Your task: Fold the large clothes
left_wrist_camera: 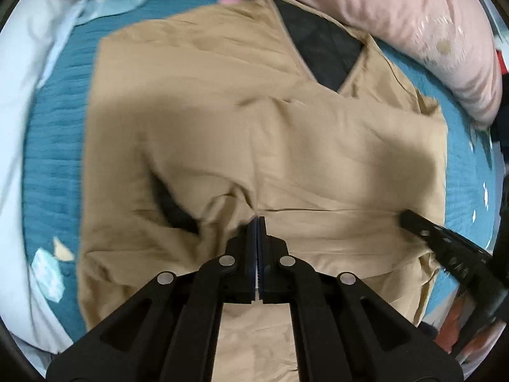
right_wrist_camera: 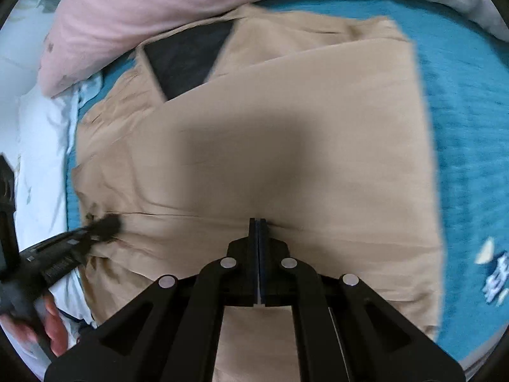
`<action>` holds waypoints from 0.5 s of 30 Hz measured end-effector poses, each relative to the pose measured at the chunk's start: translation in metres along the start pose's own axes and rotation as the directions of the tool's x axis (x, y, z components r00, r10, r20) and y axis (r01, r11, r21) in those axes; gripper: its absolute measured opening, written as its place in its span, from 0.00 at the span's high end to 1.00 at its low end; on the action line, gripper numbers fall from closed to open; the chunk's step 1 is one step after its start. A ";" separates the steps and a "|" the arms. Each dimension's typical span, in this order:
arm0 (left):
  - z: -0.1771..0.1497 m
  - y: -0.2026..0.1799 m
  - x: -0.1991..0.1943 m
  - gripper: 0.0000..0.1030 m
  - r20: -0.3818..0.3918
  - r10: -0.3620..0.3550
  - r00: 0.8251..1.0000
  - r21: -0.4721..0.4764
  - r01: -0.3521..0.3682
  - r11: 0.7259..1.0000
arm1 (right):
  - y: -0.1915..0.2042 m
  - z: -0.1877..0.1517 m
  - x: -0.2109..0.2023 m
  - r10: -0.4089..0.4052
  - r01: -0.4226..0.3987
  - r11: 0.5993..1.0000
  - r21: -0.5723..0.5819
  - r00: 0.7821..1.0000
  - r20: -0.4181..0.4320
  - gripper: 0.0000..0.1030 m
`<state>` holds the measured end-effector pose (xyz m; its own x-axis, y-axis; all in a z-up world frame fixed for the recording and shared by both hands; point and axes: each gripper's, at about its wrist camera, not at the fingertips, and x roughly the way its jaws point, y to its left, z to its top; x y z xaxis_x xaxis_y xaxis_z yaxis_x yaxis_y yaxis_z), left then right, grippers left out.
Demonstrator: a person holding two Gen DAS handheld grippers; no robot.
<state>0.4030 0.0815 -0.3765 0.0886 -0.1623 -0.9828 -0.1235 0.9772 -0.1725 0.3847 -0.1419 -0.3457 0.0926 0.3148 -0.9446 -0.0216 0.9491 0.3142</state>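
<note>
Both my grippers are pointed steeply down at the bed. My left gripper (left_wrist_camera: 258, 219) has its fingers pressed together right at a fold line in the tan garment (left_wrist_camera: 222, 121); a bit of cloth bunches at the tips, but I can't tell if any is actually pinched between the pads. Same with my right gripper (right_wrist_camera: 258, 221): fingers flat against each other, tips at the same long crease, cloth between them or not is hard to make out.

In the left wrist view, my right gripper pokes in from the right edge, blurry. In the right wrist view, the left gripper comes in from the left, tip smeared by motion, with part of my hand (right_wrist_camera: 52, 328) cut off at the bottom left.

The garment is big, spread over the middle of the teal bedspread (left_wrist_camera: 54, 146), folded over itself, with a dark quilted lining (left_wrist_camera: 321, 51) showing at the far end. Its near edge is hidden under my grippers.

Near the bed's left edge there's a white sheet (left_wrist_camera: 19, 102) and some small light scraps (left_wrist_camera: 47, 270), too blurred to identify. Along the far edge lies a pink duvet (left_wrist_camera: 397, 16). There's a white print on the bedspread at the right side (right_wrist_camera: 494, 273), but it's unreadable.
</note>
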 end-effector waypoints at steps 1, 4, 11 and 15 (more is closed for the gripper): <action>0.000 0.005 -0.003 0.99 0.003 0.010 1.000 -0.011 -0.010 1.000 | -0.013 0.000 -0.005 0.003 -0.004 1.000 0.028 1.000 0.005 1.00; 0.000 0.010 -0.001 0.99 -0.004 0.005 1.000 -0.026 -0.005 1.000 | -0.039 0.000 -0.018 -0.093 0.091 0.994 0.057 0.995 0.029 1.00; 0.004 0.023 0.031 0.98 -0.032 -0.027 0.999 -0.069 0.024 0.997 | -0.087 -0.001 0.012 -0.056 0.058 0.984 0.171 0.998 -0.016 1.00; 0.004 0.017 0.017 0.97 -0.024 -0.001 1.000 -0.040 0.000 0.999 | -0.080 0.001 -0.009 -0.075 0.073 0.987 0.145 0.997 0.010 0.99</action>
<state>0.4062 0.0962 -0.3960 0.0649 -0.1669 -0.9838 -0.1632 0.9709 -0.1755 0.3869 -0.2202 -0.3623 0.1034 0.2428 -0.9646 0.1302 0.9581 0.2551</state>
